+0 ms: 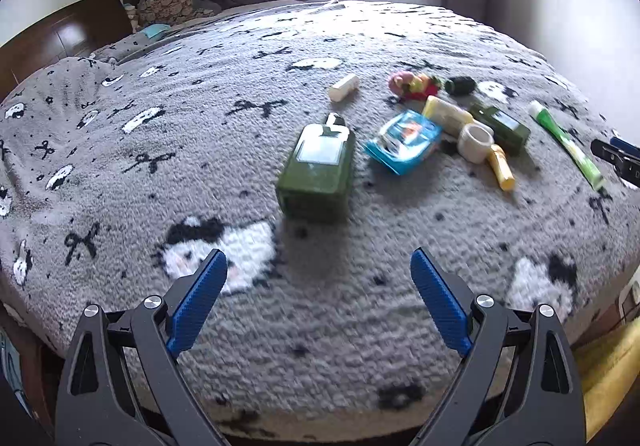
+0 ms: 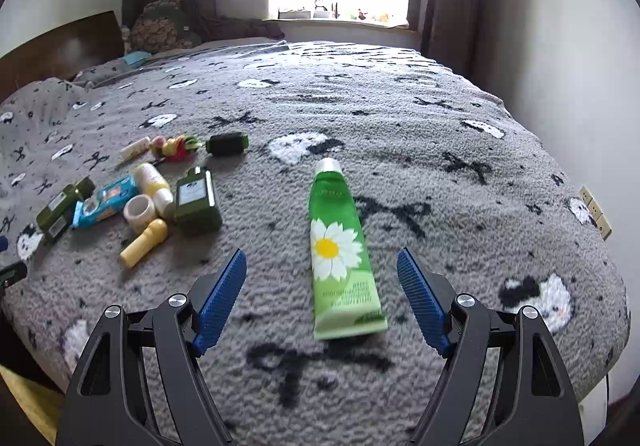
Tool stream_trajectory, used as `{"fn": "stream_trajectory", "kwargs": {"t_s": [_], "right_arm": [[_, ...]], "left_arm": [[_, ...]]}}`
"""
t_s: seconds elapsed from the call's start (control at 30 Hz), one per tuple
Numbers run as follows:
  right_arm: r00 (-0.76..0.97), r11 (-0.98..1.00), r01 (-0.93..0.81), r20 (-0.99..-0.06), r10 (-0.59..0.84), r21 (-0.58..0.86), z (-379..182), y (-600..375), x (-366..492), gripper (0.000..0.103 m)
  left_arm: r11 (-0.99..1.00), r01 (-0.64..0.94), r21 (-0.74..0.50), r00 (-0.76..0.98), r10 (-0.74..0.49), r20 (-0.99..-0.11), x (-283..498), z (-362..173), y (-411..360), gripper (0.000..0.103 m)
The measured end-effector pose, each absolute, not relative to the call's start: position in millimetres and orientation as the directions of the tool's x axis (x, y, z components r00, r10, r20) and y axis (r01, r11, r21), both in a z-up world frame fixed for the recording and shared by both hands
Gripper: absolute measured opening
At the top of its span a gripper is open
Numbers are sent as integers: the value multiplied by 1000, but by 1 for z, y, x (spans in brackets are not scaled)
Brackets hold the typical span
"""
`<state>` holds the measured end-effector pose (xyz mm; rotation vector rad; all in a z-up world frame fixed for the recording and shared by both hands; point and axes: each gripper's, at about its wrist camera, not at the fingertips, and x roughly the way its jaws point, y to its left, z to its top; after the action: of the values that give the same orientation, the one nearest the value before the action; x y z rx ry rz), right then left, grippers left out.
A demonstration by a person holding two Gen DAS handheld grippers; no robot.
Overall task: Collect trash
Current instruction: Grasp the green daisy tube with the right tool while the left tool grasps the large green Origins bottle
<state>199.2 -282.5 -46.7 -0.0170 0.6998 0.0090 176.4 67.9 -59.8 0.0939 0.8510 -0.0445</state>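
Grey fleece blanket (image 2: pixel 400 126) carries the trash: two dark green bottles (image 2: pixel 198 202), one blue packet (image 2: pixel 106 204), one green tube (image 2: pixel 340 246), one white tape roll (image 2: pixel 139 211), plus several yellow containers. Left gripper (image 1: pixel 319 270) and right gripper (image 2: pixel 321 268) both hang spread wide, grasping nothing. That tube lies just ahead of the right one, unobstructed.

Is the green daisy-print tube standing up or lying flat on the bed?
Lying flat. The green plastic tube with the daisy print rests lengthwise on the grey fleece blanket, silver cap pointing toward the window.
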Motion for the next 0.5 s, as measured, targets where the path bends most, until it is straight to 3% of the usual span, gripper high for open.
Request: {"fn": "stream_trajectory", "kwargs": {"t_s": [0.37, 0.5], "right_arm": [[684, 999, -3, -729, -32, -47, -74, -287, 287, 78], [637, 999, -24, -771, -4, -24, -88, -287, 300, 74]], "left_arm": [[993, 78, 85, 608, 20, -794, 255, -85, 69, 88], [994, 78, 77, 596, 16, -803, 268, -93, 68, 86]]}}
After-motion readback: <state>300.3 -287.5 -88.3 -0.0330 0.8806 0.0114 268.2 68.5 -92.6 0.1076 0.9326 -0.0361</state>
